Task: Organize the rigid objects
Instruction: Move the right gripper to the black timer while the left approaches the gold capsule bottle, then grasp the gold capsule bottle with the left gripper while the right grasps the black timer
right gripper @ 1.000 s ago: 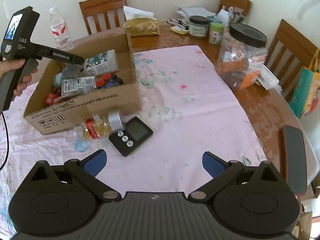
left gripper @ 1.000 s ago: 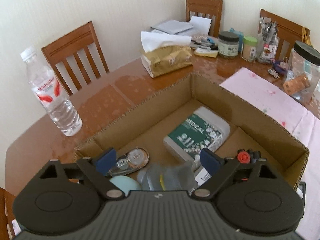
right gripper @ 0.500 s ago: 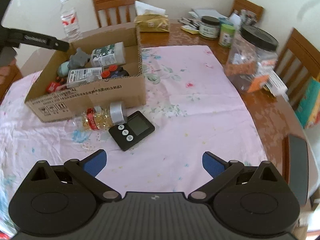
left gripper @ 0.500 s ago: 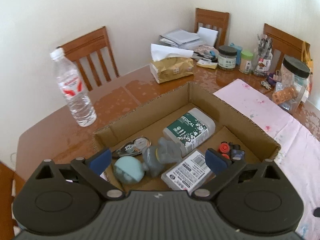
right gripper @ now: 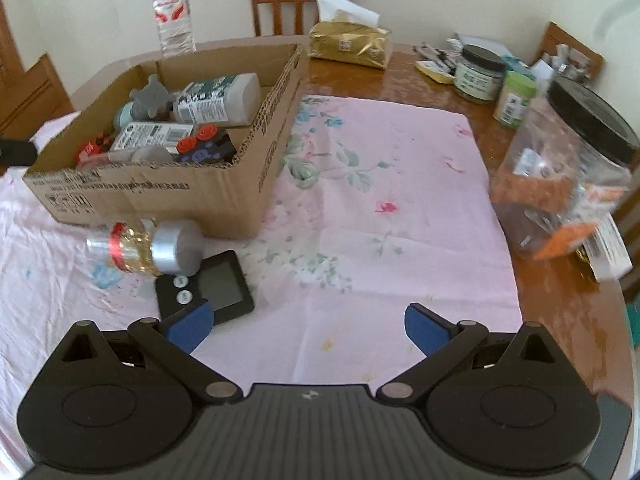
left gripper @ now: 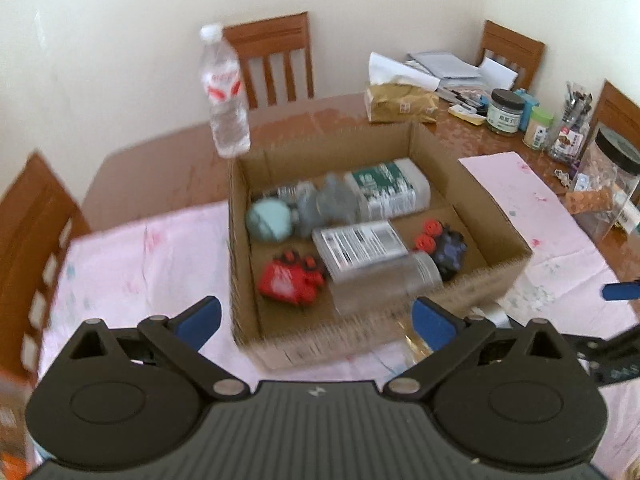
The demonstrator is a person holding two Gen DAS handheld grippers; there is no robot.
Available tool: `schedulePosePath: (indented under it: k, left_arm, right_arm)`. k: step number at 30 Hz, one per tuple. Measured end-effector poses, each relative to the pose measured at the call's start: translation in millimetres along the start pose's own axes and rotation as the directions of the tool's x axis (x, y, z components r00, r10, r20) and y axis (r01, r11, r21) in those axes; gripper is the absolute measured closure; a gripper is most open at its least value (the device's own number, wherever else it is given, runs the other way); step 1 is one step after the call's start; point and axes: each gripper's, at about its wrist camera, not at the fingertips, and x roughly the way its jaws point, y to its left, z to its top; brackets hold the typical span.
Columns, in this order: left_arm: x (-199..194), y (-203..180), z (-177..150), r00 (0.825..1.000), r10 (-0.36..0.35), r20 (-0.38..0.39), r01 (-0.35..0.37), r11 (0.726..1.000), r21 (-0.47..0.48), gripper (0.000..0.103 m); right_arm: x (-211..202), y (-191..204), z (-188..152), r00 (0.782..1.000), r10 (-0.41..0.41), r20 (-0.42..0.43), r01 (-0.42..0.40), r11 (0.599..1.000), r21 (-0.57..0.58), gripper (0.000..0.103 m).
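Right wrist view puts your right gripper (right gripper: pixel 306 326), jaws wide and empty, nearest the timer (right gripper: pixel 208 286); beyond it the bottle (right gripper: pixel 148 246) lies crosswise (cap rightward) against the box (right gripper: pixel 160 196). Left gripper (left gripper: pixel 316 320) is wide too.

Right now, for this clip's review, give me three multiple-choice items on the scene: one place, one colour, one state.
1. Where does the black timer lie?
A. in the cardboard box
B. on the pink cloth
C. on bare wood

2. What colour is the cap of the tipped bottle beside the cardboard box?
A. silver
B. green
C. red

3. How is the right claw?
A. shut on the timer
B. shut, empty
C. open, empty

Key: 1 B, it rests on the pink cloth outside the box; 2 A, the cap looks metallic grey; 3 C, both pads stand wide apart over cloth.
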Motion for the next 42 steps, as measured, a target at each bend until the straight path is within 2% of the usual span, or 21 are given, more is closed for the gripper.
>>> schedulePosePath:
  k: [3, 8, 16, 22, 30, 32, 38, 42]
  left_arm:
    - [1.3, -6.7, -17.2, 0.999, 0.025, -0.019, -0.026, 0.999, -0.042, 0.002]
    - [6.0, -19.7, -39.5, 0.995, 0.094, -0.025, -0.095, 0.995, -0.009, 0.002]
    - [10.5, -12.3, -56.8, 0.998, 0.023, -0.056, -0.025, 0.999, -0.031, 0.002]
    - [13.0, -4.2, -59.4, 0.998, -0.012, -0.054, 0.012, 1.0, -0.009, 0.002]
    - [11.5, 9.5, -65.5, 0.997, -0.05, -0.063, 0.05, 0.999, -0.015, 0.002]
    - [12.7, 10.6, -66.2, 0.996, -0.056, -0.068, 0.055, 0.998, -0.013, 0.002]
    - [20.8, 5.7, -68.9, 0.993, -0.082, -0.085, 0.081, 0.997, -0.018, 0.002]
    - [28.3, -2.7, -71.7, 0.989, -0.103, -0.107, 0.101, 0.995, -0.022, 0.002]
  right_arm:
    - [10.5, -1.0, 3.1, 1.0, 0.015, -0.01, -0.016, 1.0, -0.017, 0.0]
    - [20.9, 9.4, 11.3, 1.0, 0.008, -0.001, -0.008, 0.999, -0.046, 0.0]
    - [35.5, 28.5, 28.6, 0.997, -0.07, 0.022, 0.07, 0.997, -0.033, 0.0]
    - [40.1, 51.5, 31.3, 0.997, -0.074, 0.011, 0.074, 0.996, -0.052, 0.0]
    - [46.9, 90.1, 27.7, 1.0, 0.02, -0.003, -0.021, 0.993, -0.119, 0.0]
    - [47.0, 93.8, 26.2, 1.0, 0.023, -0.008, -0.024, 0.991, -0.129, 0.0]
    - [40.9, 79.1, 12.9, 0.999, 0.033, -0.035, -0.038, 0.987, -0.157, 0.0]
    - [43.4, 70.9, 2.4, 0.995, 0.057, -0.084, -0.073, 0.976, -0.207, 0.0]
